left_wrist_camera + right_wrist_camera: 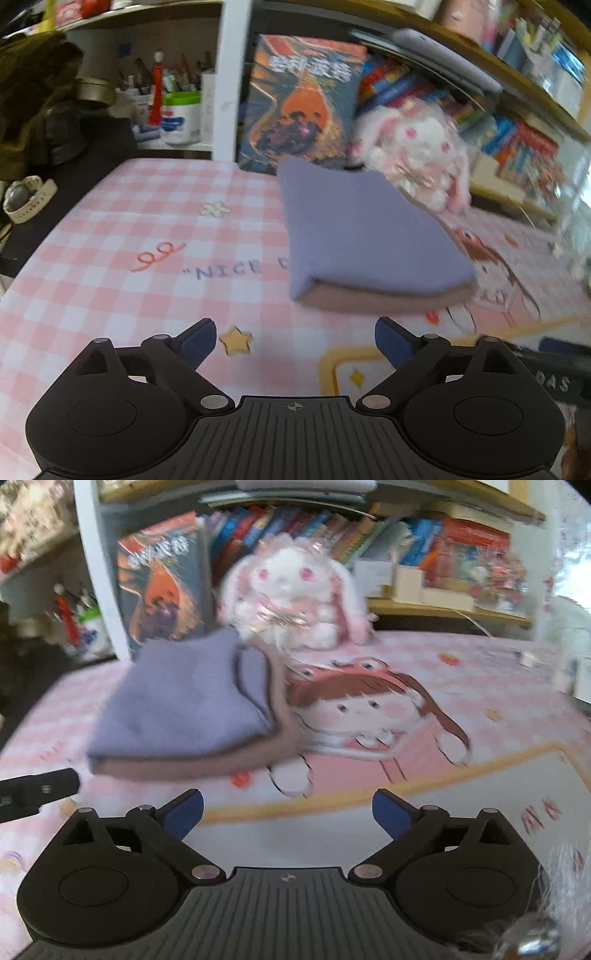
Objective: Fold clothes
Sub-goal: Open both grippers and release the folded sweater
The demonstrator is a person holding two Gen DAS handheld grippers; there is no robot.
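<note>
A folded purple cloth (362,229) with a mauve underside lies flat on the pink checked tablecloth (129,258). It also shows in the right wrist view (184,701), left of centre. My left gripper (295,341) is open and empty, a short way in front of the cloth's near edge. My right gripper (288,812) is open and empty, in front of and to the right of the cloth. The tip of the left gripper (37,790) shows at the left edge of the right wrist view.
A pink and white plush rabbit (291,594) sits just behind the cloth. A large book (299,103) stands upright behind it, with shelves of books (406,542) beyond. A watch (26,199) and dark items lie at the table's left edge.
</note>
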